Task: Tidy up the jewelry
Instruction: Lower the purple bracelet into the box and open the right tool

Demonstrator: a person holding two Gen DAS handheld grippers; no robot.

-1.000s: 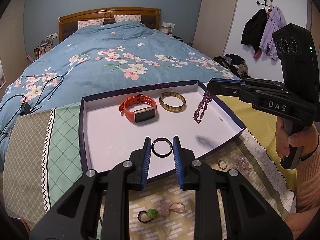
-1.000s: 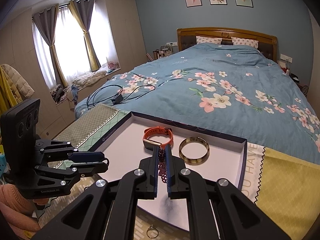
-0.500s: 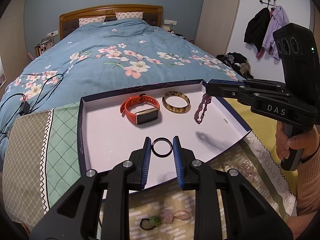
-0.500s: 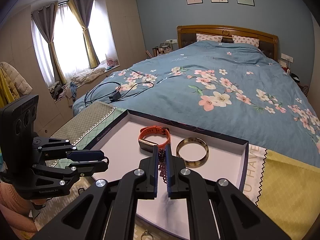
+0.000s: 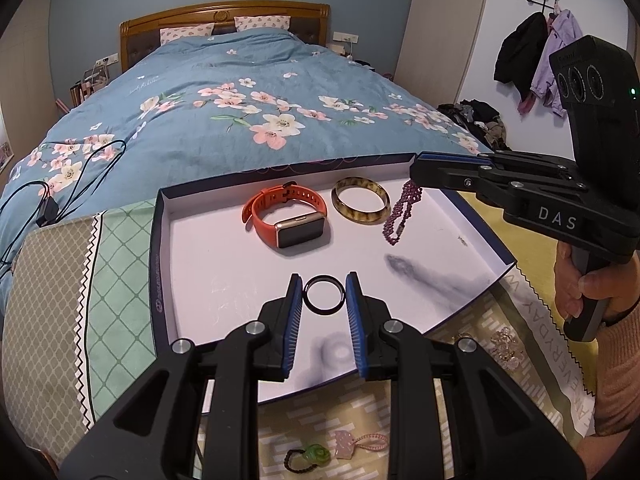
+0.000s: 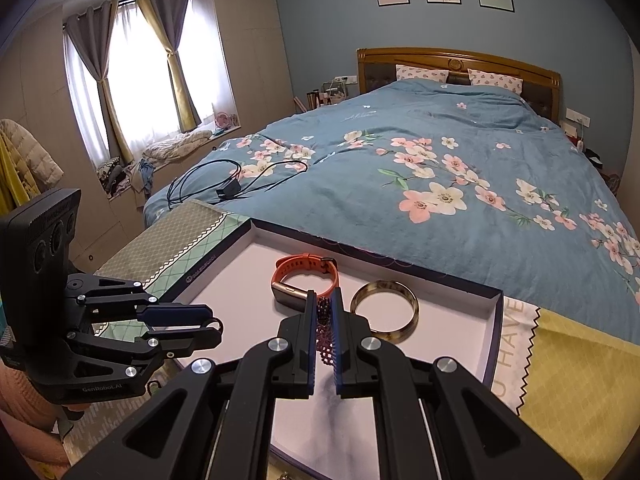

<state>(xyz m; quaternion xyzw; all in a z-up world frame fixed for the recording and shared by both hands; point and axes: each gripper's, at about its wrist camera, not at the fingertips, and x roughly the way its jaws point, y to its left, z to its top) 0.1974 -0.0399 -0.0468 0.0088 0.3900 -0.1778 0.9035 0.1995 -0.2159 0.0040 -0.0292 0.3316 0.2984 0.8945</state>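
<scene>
Two claws hang over the white tray (image 5: 192, 248): the left claw (image 5: 324, 298) pinches a black ring (image 5: 323, 294), the right claw (image 6: 323, 316) grips a purple bead bracelet (image 5: 402, 212). Both look mid-placement; next, each must lower and let go beside the orange watch (image 5: 286, 216) and amber bangle (image 5: 360, 200).

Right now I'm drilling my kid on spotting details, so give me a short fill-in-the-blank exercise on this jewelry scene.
1. The left gripper holds a thin ring whose colour is ____.
2. The right gripper is shut on a string of ____ beads.
3. In the tray, the watch has a strap coloured ____.
4. Between the watch and the beads lies a mottled ____.

Missing words: black; purple; orange; bangle
</scene>
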